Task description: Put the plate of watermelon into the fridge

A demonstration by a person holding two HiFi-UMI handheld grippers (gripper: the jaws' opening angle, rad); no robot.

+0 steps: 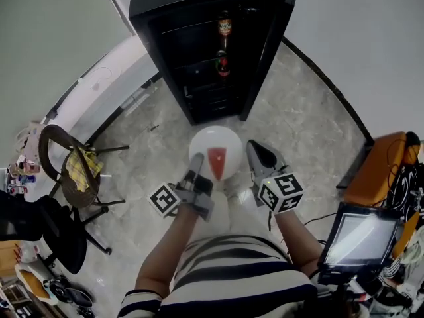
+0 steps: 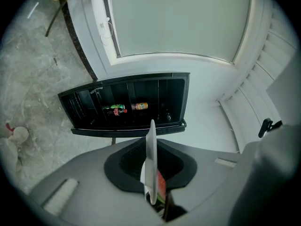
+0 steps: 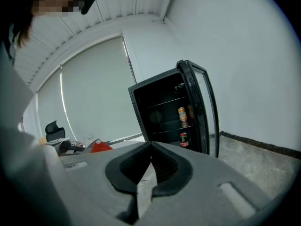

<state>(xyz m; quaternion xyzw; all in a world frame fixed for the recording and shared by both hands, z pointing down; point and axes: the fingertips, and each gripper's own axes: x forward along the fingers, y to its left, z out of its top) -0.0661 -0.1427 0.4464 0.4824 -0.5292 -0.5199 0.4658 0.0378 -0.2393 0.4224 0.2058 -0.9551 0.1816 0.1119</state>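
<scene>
A white plate [image 1: 211, 142] carrying a red watermelon wedge [image 1: 217, 161] hangs level in front of the open black fridge [image 1: 199, 58]. My left gripper [image 1: 197, 169] is shut on the plate's near left rim. In the left gripper view the plate [image 2: 151, 149] stands edge-on between the jaws, with the watermelon [image 2: 161, 187] just right of it. My right gripper [image 1: 256, 149] is shut on nothing, close beside the plate's right edge. Two bottles [image 1: 224, 26] stand on the fridge shelves [image 3: 182, 116].
The fridge door [image 1: 268, 42] is swung open to the right. A chair with a yellow cloth [image 1: 79, 167] and a black office chair [image 1: 56, 234] stand at the left. At the right are a monitor [image 1: 361, 236] and an orange seat [image 1: 377, 167].
</scene>
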